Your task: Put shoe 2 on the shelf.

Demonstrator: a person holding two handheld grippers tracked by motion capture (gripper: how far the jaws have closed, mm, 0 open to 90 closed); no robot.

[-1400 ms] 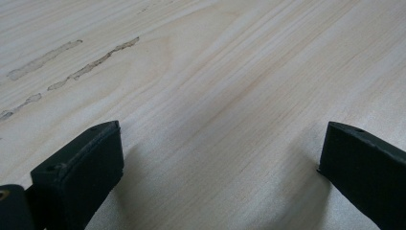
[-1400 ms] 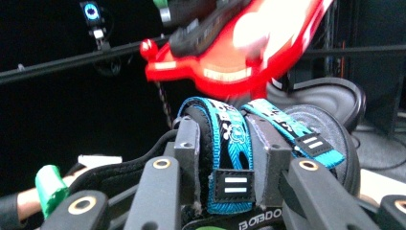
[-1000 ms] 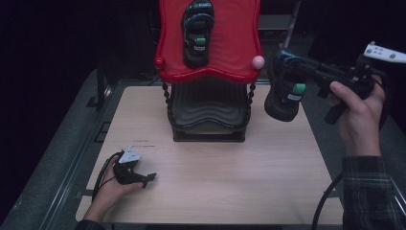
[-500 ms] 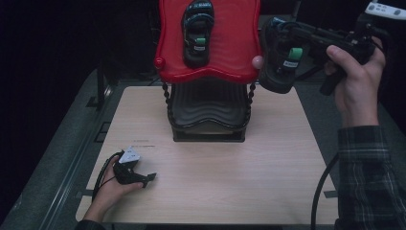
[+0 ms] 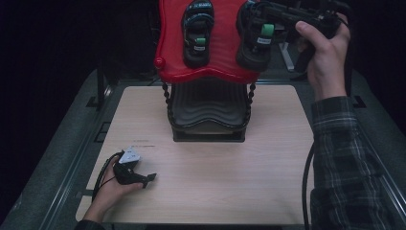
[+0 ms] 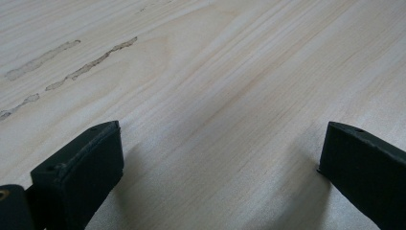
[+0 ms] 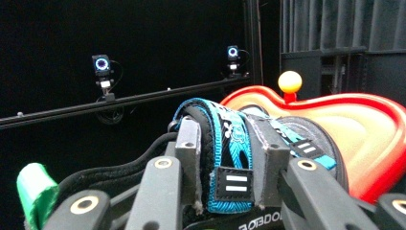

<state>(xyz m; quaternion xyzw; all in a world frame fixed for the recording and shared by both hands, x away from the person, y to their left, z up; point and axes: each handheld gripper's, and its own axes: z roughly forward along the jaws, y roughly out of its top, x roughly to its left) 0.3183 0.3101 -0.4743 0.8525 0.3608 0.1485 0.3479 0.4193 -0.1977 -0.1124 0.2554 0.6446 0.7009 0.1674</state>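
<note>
The black sandal with blue-patterned straps and a green heel tab [image 5: 256, 40] hangs in the air over the right half of the glossy red wavy-edged plastic tray [image 5: 218, 62], which forms the upper tier of a stand at the far middle of the table. In the right gripper view its blue strap [image 7: 225, 143] sits squeezed between the two grey pads [image 7: 187, 143], so the right gripper [image 5: 268, 21] is clamped on the sandal, jaws only partly apart around the strap. A matching second black sandal [image 5: 197, 33] already lies on the tray's left half, just beside the held one. Under the red tray, joined by black beaded posts, stands a black ribbed lower tray [image 5: 207, 112]. A small round knob [image 5: 159, 62] marks the red tray's left corner. The pale wooden table [image 5: 268, 163] spreads around the stand. Well apart, at the near left, the left gripper [image 5: 143, 181] rests on the wood, its jaws standing wide with nothing between them.
</note>
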